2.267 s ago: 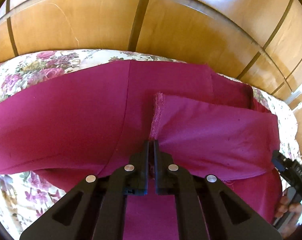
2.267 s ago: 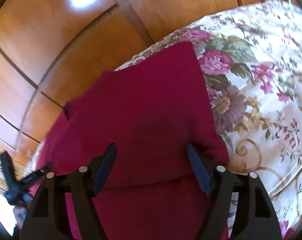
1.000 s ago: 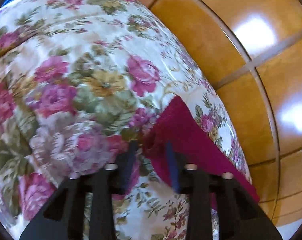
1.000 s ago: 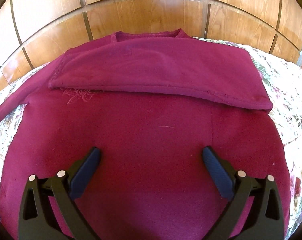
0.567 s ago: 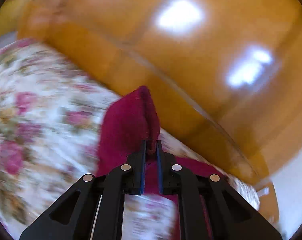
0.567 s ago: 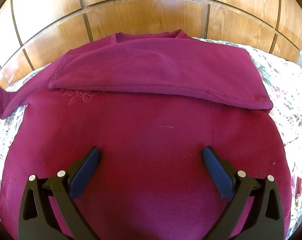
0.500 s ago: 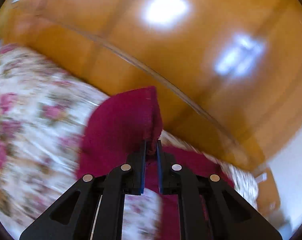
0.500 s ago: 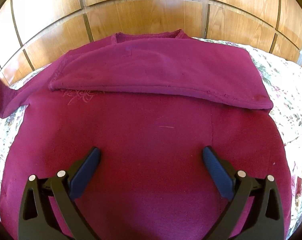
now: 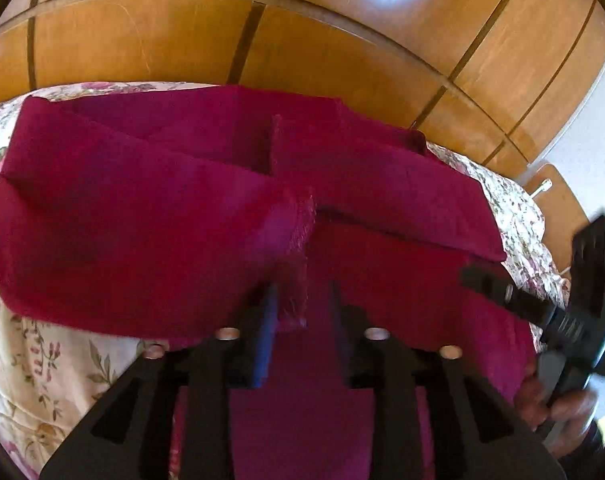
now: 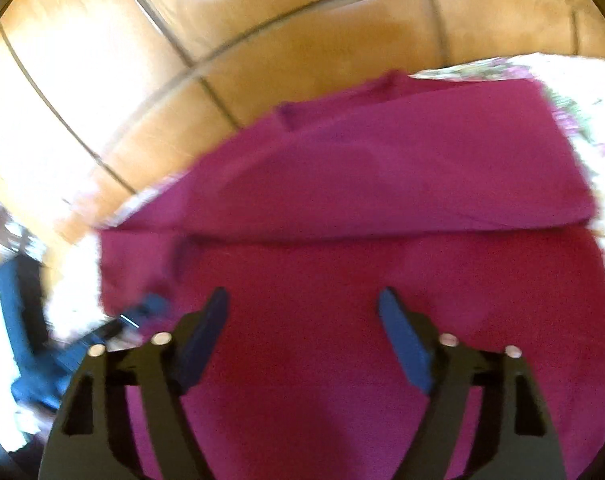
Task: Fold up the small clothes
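Soft, light maroon garment [image 9: 402, 288] spread on the floral bed [image 9: 42, 368].
Your left gripper [image 9: 300, 320] jaws sit slightly parted around the sleeve cuff [image 9: 298, 260]; right gripper [image 10: 302, 320] jaws wide open, empty. Fabric looks limp, so pinch hems or corners, not mid-panel; wooden headboard [image 9: 142, 40] beyond.

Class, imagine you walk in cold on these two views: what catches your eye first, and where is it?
The magenta garment dominates, spread over the floral bedspread, both sleeves folded across its chest. Behind it rises a glossy wooden headboard. The left gripper is open, with the sleeve cuff between its fingers; the right gripper hovers open above the body.
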`<action>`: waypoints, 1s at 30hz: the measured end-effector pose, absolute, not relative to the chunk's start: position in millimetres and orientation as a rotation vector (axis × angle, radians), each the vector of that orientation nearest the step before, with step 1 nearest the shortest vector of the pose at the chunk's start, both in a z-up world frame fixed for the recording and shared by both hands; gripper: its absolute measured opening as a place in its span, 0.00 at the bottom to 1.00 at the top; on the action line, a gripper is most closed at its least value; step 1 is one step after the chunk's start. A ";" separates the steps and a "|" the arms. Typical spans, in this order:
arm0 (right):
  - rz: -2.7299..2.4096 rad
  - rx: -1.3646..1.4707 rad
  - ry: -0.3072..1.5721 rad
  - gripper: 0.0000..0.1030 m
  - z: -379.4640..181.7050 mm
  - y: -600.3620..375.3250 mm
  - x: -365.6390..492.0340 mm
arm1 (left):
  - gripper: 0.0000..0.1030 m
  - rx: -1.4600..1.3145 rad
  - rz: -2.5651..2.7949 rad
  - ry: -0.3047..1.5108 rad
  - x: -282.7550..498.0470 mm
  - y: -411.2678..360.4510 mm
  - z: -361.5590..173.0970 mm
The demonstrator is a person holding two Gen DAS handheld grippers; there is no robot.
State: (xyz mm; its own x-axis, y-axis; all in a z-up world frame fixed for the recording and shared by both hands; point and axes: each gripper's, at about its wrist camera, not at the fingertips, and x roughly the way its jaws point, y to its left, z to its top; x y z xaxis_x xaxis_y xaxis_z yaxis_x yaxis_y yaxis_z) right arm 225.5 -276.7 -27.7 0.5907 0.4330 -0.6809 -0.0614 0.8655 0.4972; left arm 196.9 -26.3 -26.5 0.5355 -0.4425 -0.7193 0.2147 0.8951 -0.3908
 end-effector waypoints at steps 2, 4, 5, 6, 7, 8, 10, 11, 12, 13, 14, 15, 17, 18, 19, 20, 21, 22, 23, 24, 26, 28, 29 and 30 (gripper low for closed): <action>0.392 0.487 0.910 0.69 -22.9 -260.5 237.8 | 0.56 -0.304 -0.408 0.899 189.2 -18.1 -24.7; 0.468 0.502 0.939 0.69 -22.5 -235.8 253.5 | 0.59 -0.300 -0.392 0.866 176.6 -9.2 -20.1; 0.503 0.505 0.960 0.69 -24.8 -220.4 262.9 | 0.59 -0.299 -0.388 0.865 169.2 -4.4 -19.3; 0.520 0.503 0.974 0.69 -27.2 -209.3 269.3 | 0.59 -0.308 -0.388 0.864 164.5 -1.5 -19.3; 0.533 0.501 0.991 0.69 -30.4 -198.0 275.6 | 0.59 -0.317 -0.384 0.863 158.8 2.5 -20.2; 0.551 0.502 1.023 0.69 -36.8 -182.9 284.7 | 0.59 -0.320 -0.378 0.864 153.4 5.2 -21.7; 0.550 0.486 1.068 0.68 -46.7 -159.8 295.6 | 0.59 -0.310 -0.368 0.863 141.9 9.2 -26.6; 0.544 0.456 1.076 0.63 -48.7 -148.8 299.2 | 0.59 -0.301 -0.362 0.863 137.0 9.9 -28.7; 0.532 0.424 1.080 0.39 -49.3 -141.2 302.0 | 0.59 -0.292 -0.354 0.862 131.9 10.9 -31.5; 0.524 0.391 1.087 0.07 -49.6 -133.9 304.6 | 0.59 -0.290 -0.353 0.867 128.2 11.9 -34.8; 0.527 0.372 1.096 0.06 -47.3 -127.8 307.7 | 0.59 -0.290 -0.351 0.873 126.5 13.2 -37.2; 0.512 0.348 1.079 0.06 -37.8 -124.3 308.4 | 0.59 -0.289 -0.343 0.882 126.3 11.9 -41.5; 0.505 0.320 0.994 0.06 -11.6 -128.3 304.4 | 0.59 -0.281 -0.333 0.891 126.8 10.3 -46.8; 0.519 0.344 0.946 0.06 9.1 -136.9 302.7 | 0.59 -0.285 -0.333 0.897 127.4 10.9 -49.1; 0.519 0.359 0.900 0.06 28.3 -147.0 301.5 | 0.59 -0.295 -0.333 0.904 128.1 12.2 -51.2; 0.513 0.371 0.863 0.06 44.9 -162.3 300.6 | 0.59 -0.303 -0.331 0.907 128.7 13.2 -52.5; 0.503 0.392 0.810 0.06 66.6 -181.1 299.8 | 0.59 -0.306 -0.330 0.907 129.1 13.6 -53.3; 0.489 0.401 0.773 0.06 82.1 -195.7 298.8 | 0.59 -0.302 -0.328 0.906 129.5 12.7 -53.8; 0.464 0.403 0.743 0.06 94.8 -212.5 298.6 | 0.59 -0.296 -0.326 0.904 129.0 12.0 -54.0; 0.440 0.405 0.725 0.06 102.7 -225.7 299.4 | 0.59 -0.288 -0.323 0.902 128.1 10.9 -54.9; 0.373 0.404 0.700 0.06 112.8 -258.7 302.6 | 0.59 -0.277 -0.317 0.902 129.4 4.9 -56.6; 0.273 0.400 0.715 0.06 107.2 -296.3 308.0 | 0.60 -0.271 -0.314 0.902 130.3 2.6 -56.6; 0.243 0.408 0.732 0.06 101.1 -309.2 310.3 | 0.60 -0.269 -0.313 0.902 129.5 1.7 -55.8; 0.189 0.418 0.759 0.06 89.4 -328.4 313.2 | 0.60 -0.267 -0.312 0.903 128.6 1.2 -55.8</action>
State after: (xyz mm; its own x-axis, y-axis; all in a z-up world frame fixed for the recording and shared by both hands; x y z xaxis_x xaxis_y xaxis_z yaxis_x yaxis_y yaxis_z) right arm 313.2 -328.4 89.4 0.7134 0.3140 -0.6265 -0.0166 0.9013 0.4329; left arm 128.6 1.2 -55.8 0.5799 -0.3740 -0.7238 0.1522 0.9225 -0.3548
